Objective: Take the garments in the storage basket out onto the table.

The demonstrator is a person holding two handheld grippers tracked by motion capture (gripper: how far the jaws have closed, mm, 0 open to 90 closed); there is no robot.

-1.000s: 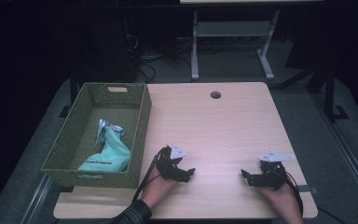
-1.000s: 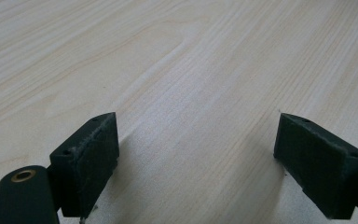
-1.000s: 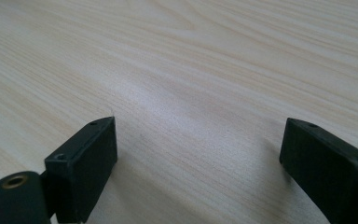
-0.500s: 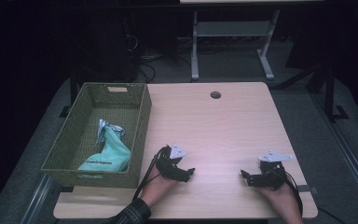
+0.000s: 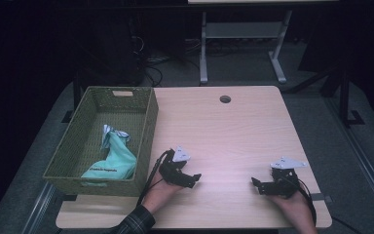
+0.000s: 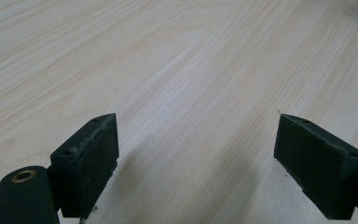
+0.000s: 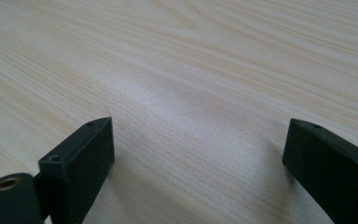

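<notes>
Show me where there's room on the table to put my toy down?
Bare wood runs from the green basket to the table right edge, up to the round hole. It is crowded near the left gripper and right gripper.

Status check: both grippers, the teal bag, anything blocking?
Left gripper open, empty, low over the table. Right gripper same. Teal bag lying in green basket. Nothing between.

The right tongs sit low over the pale wooden table — jaws spread wide, nothing between them.
</notes>
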